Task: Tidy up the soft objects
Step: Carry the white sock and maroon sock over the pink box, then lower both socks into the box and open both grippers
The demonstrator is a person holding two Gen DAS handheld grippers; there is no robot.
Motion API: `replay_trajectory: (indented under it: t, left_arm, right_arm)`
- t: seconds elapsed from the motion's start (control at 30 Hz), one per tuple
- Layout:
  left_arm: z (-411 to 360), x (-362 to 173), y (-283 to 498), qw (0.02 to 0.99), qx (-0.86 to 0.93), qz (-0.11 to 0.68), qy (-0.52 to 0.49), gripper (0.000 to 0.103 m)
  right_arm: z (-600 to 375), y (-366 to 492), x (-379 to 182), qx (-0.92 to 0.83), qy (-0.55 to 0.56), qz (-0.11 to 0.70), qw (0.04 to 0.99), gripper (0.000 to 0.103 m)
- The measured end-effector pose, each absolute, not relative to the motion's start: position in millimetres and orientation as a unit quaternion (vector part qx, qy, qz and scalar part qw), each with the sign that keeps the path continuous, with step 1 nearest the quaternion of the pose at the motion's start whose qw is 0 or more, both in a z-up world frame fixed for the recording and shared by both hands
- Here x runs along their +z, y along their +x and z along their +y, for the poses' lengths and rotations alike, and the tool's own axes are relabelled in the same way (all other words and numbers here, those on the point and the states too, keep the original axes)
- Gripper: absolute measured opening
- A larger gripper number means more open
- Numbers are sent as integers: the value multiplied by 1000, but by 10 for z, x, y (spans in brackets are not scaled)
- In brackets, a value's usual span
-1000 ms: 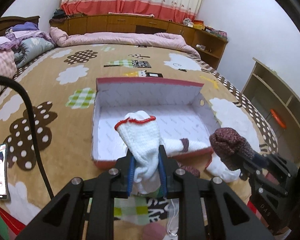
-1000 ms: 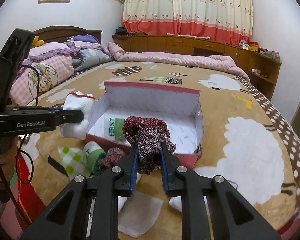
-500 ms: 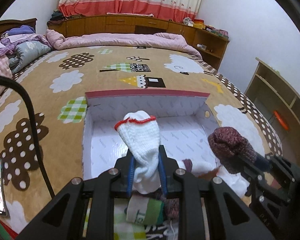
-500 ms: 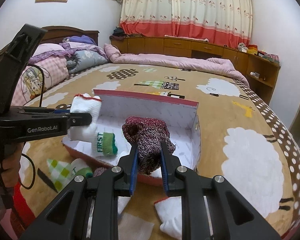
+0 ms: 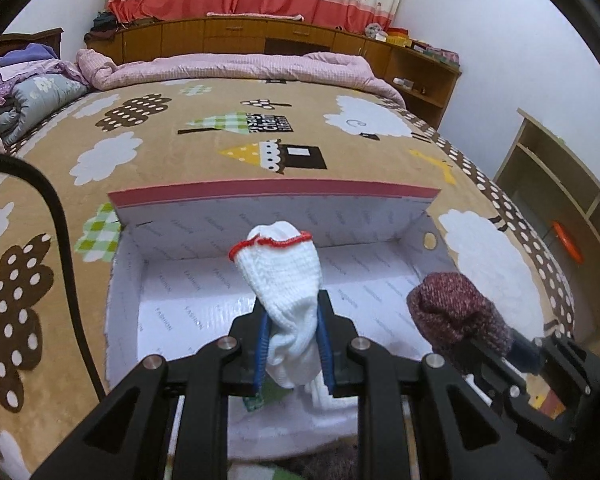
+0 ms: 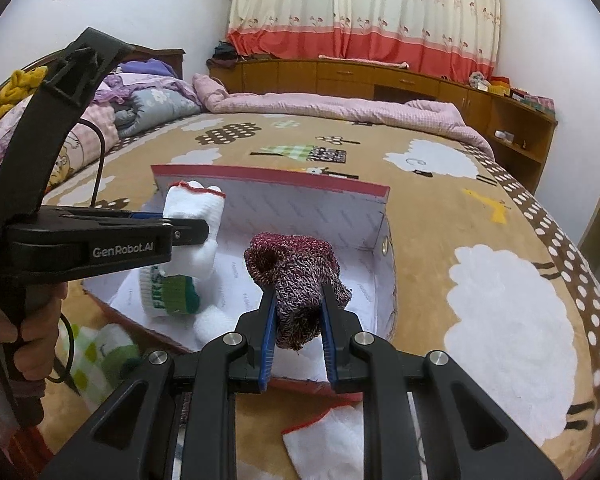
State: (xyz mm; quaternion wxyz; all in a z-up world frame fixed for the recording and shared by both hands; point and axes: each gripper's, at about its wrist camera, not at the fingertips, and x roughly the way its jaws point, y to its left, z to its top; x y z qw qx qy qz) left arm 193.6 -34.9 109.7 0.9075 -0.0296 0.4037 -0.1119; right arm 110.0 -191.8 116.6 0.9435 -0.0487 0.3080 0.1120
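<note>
two rolled sock bundles are up in the air right now, one in each hand-held gripper, both hanging over the open box [image 5: 276, 196] that sits on the bed [image 5: 160, 160].

starting on my left: the left hand-held gripper [image 5: 294, 350] is pinched nearly shut on the white sock [image 5: 286, 280], blue pads squeezing its lower half while the red-trimmed cuff stands up above them. from the right wrist view i see a second piece with a green band and lettering, the green-banded sock [image 6: 172, 292], hanging or resting just under it in the box; i cannot tell whether it is attached to what i hold. i judge this bundle as very light, soft and springy: it squashes under the pads and will not crack, but a loose layer could slip free, so the hold belongs across the thick middle of the roll, not on the cuff.

moving right: the right hand-held gripper [image 6: 298, 344] is closed on the maroon sock [image 6: 296, 272], a chunky marled knit of dark red and pale flecks, folded over with a rounded top. it looks thicker and grippier than the white one, so i expect it to stay put between the pads. it hangs above the near right part of the box.

further right and nearer, a loose white sock [image 6: 328, 436] with a red edge lies flat on the bed outside the box, not yet put away.
</note>
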Motion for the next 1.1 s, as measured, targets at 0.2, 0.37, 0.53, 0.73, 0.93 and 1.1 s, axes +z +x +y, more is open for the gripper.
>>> replay_trajectory:
  t: [0.2, 0.37, 0.53, 0.73, 0.93, 1.1]
  left_arm:
    - [-412, 924, 2088, 901, -105, 421, -26, 22]
    - [-453, 785, 2159, 897, -95, 431, -8, 22]
    - [-453, 735, 2209, 895, -93, 437, -10, 23]
    - [-474, 709, 2189, 894, -91, 440, -3, 25]
    - [-523, 732, 2161, 895, -94, 437, 9, 50]
    - [-536, 785, 2115, 899, -92, 429, 15, 61]
  right_arm:
    - [-1965, 1206, 1038, 106, -45, 321, 940, 21]
    - [-1985, 1256, 958, 105, -42, 329, 938, 21]
    - [-1998, 1280, 912, 104, -37, 337, 935, 22]
    - [-1992, 1277, 903, 104, -34, 343, 933, 22]
    - [-1996, 1256, 920, 105, -30, 342, 933, 29]
    - [-2000, 1212, 972, 106, -31, 331, 937, 36]
